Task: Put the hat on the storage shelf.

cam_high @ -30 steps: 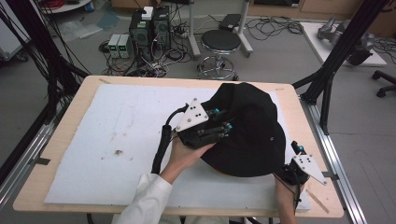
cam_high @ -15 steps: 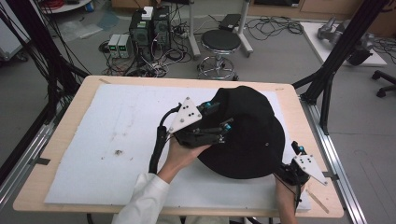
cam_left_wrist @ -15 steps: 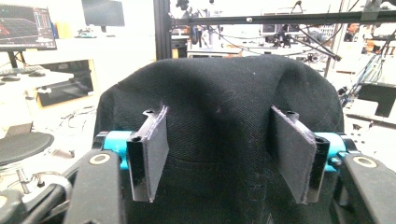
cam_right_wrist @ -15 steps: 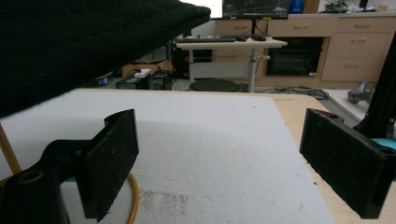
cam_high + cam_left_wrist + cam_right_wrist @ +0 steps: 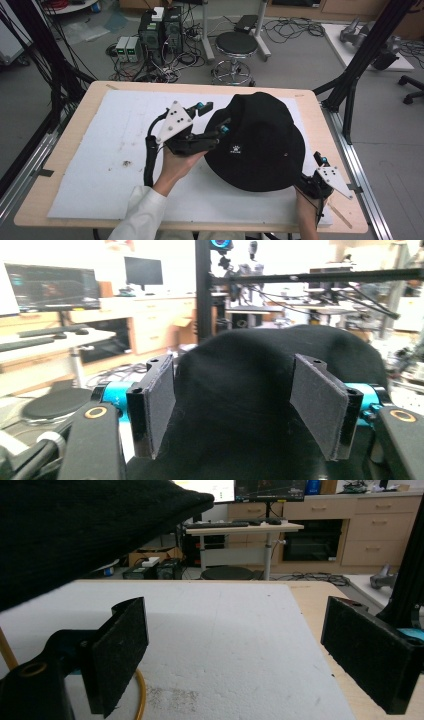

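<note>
High view: one black bucket hat [image 5: 260, 142] lies crown up on the white mat, toward the desk [image 5: 65, 145]'s right edge, its brim's longer span running from far edge to near edge. The left gripper [image 5: 212, 120] sits at its left side, jaws just opened. The right gripper [image 5: 314, 172] rests by the near right corner.

Left gripper view: pads [image 5: 160, 402] apart, clear of the cloth.

Right gripper view: jaws wide apart, brim overhead.

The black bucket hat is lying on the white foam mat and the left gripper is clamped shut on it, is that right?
Not quite. The left gripper has just been opening: in the left gripper view its pads stand apart, clear of the black bucket hat. The hat does lie on the white foam mat.
</note>
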The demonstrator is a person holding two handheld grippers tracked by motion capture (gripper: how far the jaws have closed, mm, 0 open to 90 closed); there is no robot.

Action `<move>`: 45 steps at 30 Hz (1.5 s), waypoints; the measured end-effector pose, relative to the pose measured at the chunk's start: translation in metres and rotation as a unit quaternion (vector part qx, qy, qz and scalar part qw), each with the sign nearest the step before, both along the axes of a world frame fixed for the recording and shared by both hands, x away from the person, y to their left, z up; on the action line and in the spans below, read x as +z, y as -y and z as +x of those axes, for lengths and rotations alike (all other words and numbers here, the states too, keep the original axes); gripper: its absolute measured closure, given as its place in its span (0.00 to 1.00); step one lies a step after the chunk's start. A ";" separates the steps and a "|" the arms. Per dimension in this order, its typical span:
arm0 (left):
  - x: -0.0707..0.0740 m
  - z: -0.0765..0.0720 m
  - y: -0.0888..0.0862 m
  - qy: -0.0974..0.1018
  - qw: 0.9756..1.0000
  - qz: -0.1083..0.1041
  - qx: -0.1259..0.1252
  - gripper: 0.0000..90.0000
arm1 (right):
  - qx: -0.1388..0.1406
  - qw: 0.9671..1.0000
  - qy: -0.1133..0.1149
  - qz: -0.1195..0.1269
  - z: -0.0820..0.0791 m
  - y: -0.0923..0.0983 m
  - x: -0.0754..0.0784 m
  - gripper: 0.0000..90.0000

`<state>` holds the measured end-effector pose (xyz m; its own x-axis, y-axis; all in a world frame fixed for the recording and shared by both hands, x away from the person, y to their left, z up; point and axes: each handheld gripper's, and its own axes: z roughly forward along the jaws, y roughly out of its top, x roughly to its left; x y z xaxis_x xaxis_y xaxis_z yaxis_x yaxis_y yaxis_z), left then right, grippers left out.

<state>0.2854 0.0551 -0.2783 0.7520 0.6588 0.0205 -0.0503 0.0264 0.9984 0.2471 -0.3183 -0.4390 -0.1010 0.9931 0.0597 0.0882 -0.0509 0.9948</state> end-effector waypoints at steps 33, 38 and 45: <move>-0.037 0.004 -0.093 -0.018 0.987 0.017 0.162 0.37 | 0.001 1.000 -0.005 0.002 0.002 -0.003 -0.001 0.12; -0.046 0.004 -0.100 -0.024 0.984 0.019 0.177 0.37 | 0.003 1.000 -0.004 0.001 0.002 -0.005 -0.001 0.12; -0.059 0.003 -0.114 -0.038 0.980 0.023 0.196 0.36 | 0.006 1.000 -0.005 0.002 0.003 -0.006 -0.001 0.12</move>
<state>0.2879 0.1694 -0.3378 0.4413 0.8973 0.0103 0.0278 -0.0252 0.9993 0.2500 -0.3126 -0.4400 -0.1130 0.9915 0.0640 0.0989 -0.0528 0.9937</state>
